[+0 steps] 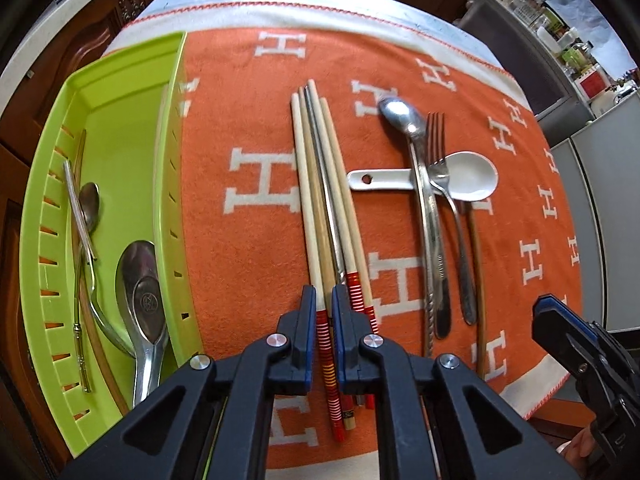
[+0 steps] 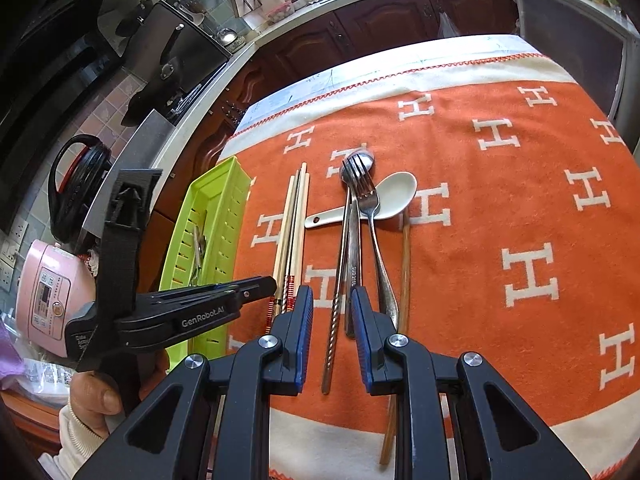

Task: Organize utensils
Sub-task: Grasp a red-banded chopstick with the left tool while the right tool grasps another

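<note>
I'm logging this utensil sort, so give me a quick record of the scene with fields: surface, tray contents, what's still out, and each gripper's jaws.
surface: orange blanket with white H letters
tray: green tray at the blanket's left edge, holding metal spoons and other utensils
still out: chopsticks bunched together; metal spoon, fork and white ceramic spoon crossed in a pile
left gripper: jaws shut on a red-striped chopstick end
right gripper: jaws open above a twisted metal chopstick, not touching it

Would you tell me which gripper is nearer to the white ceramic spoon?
Right. The right gripper hovers over the metal utensil handles that cross the white ceramic spoon; the left gripper is farther off, shut on the chopsticks beside it.
</note>
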A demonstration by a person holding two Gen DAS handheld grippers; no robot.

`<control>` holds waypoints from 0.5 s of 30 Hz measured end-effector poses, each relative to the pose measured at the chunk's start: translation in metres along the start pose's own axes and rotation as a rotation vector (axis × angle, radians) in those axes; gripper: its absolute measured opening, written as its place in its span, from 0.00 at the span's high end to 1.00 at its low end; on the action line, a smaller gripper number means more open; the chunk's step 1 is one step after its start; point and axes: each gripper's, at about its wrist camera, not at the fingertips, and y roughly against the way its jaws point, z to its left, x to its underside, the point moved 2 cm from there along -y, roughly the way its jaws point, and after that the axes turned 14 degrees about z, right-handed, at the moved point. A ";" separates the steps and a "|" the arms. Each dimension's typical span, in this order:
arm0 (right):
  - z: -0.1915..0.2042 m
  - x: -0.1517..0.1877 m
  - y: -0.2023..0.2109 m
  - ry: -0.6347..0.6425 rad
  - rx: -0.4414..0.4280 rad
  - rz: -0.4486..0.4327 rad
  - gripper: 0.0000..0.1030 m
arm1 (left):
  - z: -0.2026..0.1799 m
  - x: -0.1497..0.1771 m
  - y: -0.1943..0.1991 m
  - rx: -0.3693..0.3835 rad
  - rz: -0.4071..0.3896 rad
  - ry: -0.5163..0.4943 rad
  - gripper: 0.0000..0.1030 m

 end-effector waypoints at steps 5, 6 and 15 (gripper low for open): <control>0.000 0.000 -0.003 0.001 0.003 0.004 0.81 | 0.004 -0.001 -0.002 -0.004 -0.004 0.012 0.95; 0.001 0.000 -0.003 0.001 0.002 0.004 0.81 | 0.004 -0.001 -0.002 -0.003 -0.003 0.010 0.95; 0.007 0.002 -0.007 0.017 0.009 0.019 0.81 | 0.003 -0.003 -0.003 -0.017 -0.005 0.001 0.94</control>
